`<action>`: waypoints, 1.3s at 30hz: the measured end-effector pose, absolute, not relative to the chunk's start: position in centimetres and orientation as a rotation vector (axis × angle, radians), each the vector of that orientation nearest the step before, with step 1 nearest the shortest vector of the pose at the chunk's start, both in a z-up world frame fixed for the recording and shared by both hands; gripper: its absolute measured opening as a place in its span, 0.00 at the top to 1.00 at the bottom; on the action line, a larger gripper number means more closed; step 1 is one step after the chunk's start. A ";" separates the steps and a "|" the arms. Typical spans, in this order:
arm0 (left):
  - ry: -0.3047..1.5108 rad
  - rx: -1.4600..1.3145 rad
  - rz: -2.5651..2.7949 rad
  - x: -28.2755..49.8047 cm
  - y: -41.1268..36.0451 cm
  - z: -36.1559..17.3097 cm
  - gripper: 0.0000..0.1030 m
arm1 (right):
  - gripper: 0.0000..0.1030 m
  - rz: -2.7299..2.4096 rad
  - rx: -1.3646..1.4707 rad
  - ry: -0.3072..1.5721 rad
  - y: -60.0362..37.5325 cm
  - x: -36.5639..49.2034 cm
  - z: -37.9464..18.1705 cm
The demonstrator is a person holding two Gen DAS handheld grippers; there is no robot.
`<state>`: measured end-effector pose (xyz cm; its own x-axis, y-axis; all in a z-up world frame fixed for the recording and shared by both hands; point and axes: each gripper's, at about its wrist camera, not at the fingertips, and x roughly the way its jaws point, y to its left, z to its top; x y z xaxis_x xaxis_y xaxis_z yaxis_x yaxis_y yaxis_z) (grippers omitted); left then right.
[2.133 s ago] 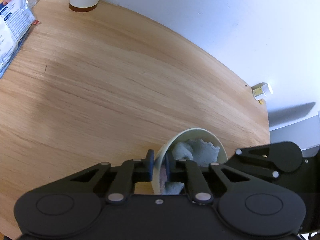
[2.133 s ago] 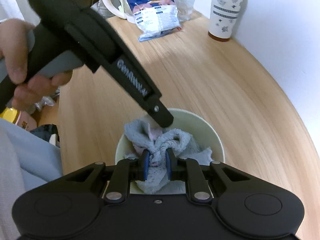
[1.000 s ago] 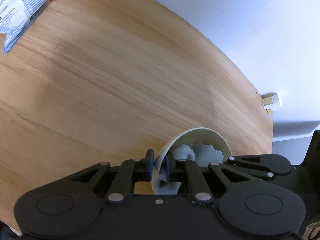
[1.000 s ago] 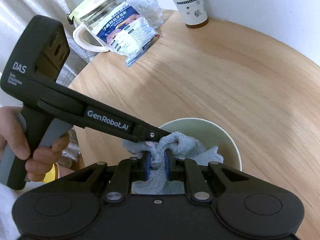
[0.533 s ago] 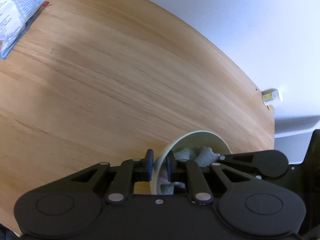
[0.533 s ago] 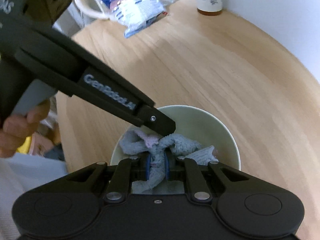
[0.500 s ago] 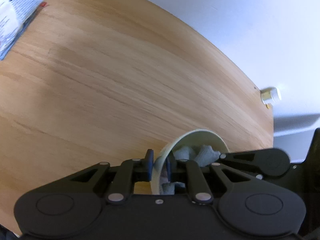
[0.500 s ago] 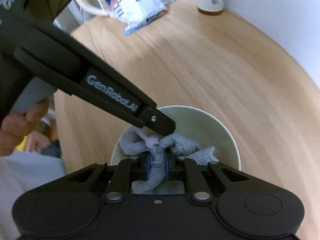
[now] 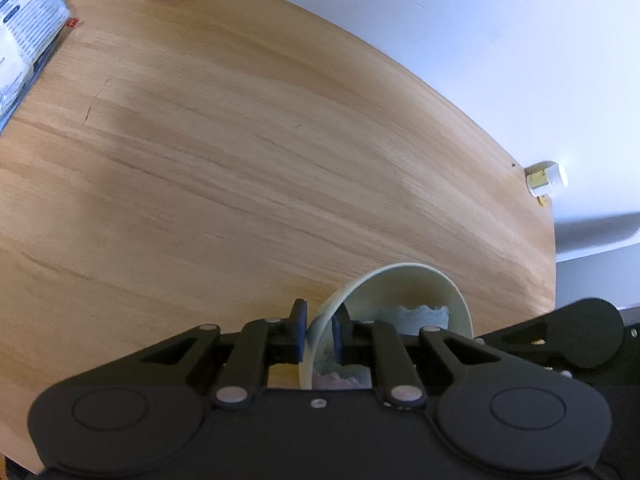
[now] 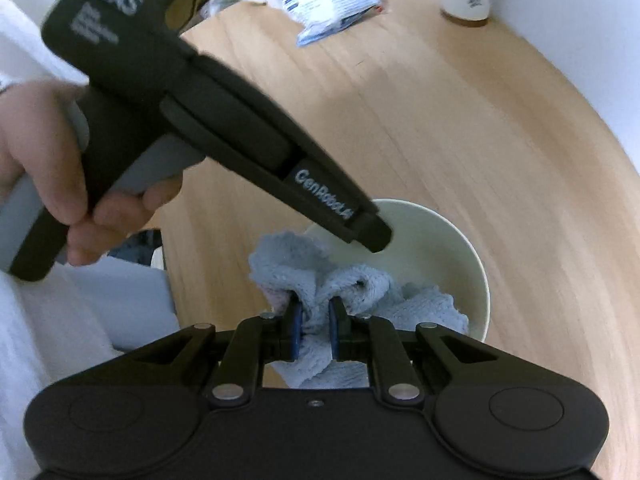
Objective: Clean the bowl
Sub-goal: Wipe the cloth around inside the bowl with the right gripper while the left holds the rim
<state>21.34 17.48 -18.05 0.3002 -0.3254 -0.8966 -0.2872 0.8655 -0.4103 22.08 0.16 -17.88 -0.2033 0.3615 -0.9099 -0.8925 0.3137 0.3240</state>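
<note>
Wooden counter (image 9: 240,160) | left tongs (image 9: 319,330) clamped on bowl (image 9: 416,284) rim, stiff, likely slippery | right tongs (image 10: 314,330) pinch soft cloth (image 10: 360,284) inside

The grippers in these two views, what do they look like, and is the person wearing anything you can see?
Both are matte black plastic. The right gripper and left gripper have scissor-like linkage arms with silver pivot pins and dark blue finger pads. Seen from the side, the left tool is pistol-shaped with a grey trigger, white "DAS" and "GenRobot.AI" lettering. No cables show. Pale fabric sits at the frame's left edge, too blurred to identify.
</note>
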 end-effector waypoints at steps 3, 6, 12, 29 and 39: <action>1.285 -0.564 -0.024 21.4 17.4 -18.1 0.88 | 0.85 1.235 -0.704 1.272 0.4 21.2 -19.2; 1.287 -0.547 -0.032 21.5 17.3 -18.1 0.88 | 0.85 1.215 -0.721 1.258 0.3 21.0 -19.9; 1.286 -0.466 -0.067 21.4 16.5 -17.8 0.92 | 0.86 1.169 -0.798 1.189 0.0 20.0 -19.7; 1.302 -0.392 -0.114 21.6 15.6 -18.1 0.91 | 0.85 1.214 -0.993 1.276 -0.9 20.2 -16.7; 1.323 -0.406 -0.134 21.7 15.3 -18.2 0.93 | 0.85 1.174 -0.954 1.268 -1.5 20.5 -19.4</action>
